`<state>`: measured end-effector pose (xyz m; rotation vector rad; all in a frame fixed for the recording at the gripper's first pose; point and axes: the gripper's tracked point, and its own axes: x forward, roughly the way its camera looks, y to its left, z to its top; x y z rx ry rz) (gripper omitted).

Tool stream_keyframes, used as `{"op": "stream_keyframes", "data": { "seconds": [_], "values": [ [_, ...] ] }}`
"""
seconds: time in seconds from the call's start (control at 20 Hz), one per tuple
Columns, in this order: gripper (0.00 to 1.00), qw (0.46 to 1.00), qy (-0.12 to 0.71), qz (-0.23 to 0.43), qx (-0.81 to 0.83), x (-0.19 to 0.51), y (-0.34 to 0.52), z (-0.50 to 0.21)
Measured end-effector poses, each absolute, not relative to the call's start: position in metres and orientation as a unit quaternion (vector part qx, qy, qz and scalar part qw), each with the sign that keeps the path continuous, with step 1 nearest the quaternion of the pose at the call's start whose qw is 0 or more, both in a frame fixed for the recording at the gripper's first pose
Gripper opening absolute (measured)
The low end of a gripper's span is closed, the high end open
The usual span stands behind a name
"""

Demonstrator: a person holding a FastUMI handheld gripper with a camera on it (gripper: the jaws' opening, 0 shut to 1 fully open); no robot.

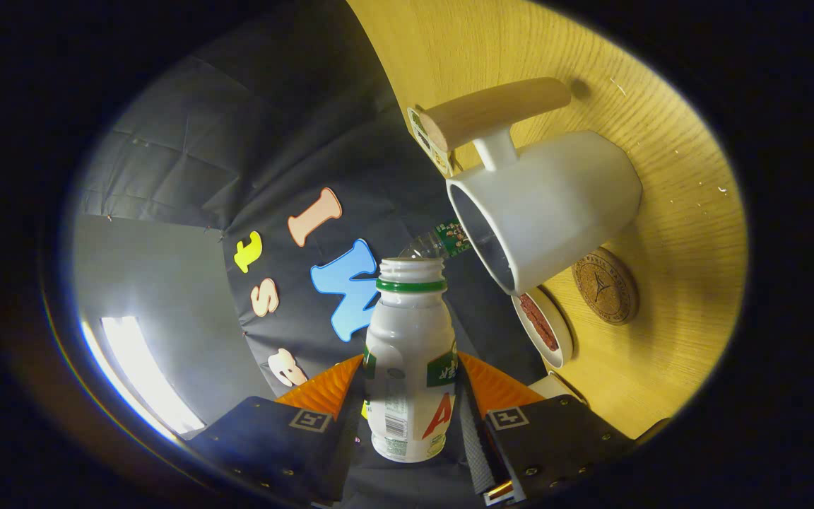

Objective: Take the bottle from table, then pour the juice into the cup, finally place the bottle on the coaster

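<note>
**Bottle gripped and tipped toward the cup**

In the gripper view, we saw the gripper (410,417) at the bottom centre of the frame with both fingers pressed against the sides of the bottle (410,360), pinching it between them. The bottle was white with a green ring under its open neck, and no cap sat on it. Its mouth pointed up the frame, toward the cup.

The whole scene appeared rolled over: the wooden tabletop (668,205) ran down the right side of the frame, and the booth's dark cloth wall filled the left and centre. We took this as the gripper being tilted well to one side with the bottle in it.

The cup (555,205), white with a wooden handle (495,109), stood on the tabletop in the upper right of the frame, its open mouth facing the bottle's neck. The bottle's mouth lay near the cup's rim but apart from it. We could not tell whether any juice was flowing.

Just below the cup in the frame we noted a small white dish (545,326) holding something reddish-brown. Beside it, further right, lay the round brown coaster (605,285), bare on the tabletop.
</note>
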<state>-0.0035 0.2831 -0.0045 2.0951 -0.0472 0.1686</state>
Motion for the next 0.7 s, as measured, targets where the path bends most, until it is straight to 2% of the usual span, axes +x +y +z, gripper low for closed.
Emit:
{"op": "stream_keyframes", "data": {
  "seconds": [0.5,0.7],
  "values": [
    [0.65,0.525,-0.01,0.068,0.848,0.004,0.288,-0.004],
    [0.65,0.595,0.015,0.054,0.802,0.012,0.298,-0.015]
  ]
}}
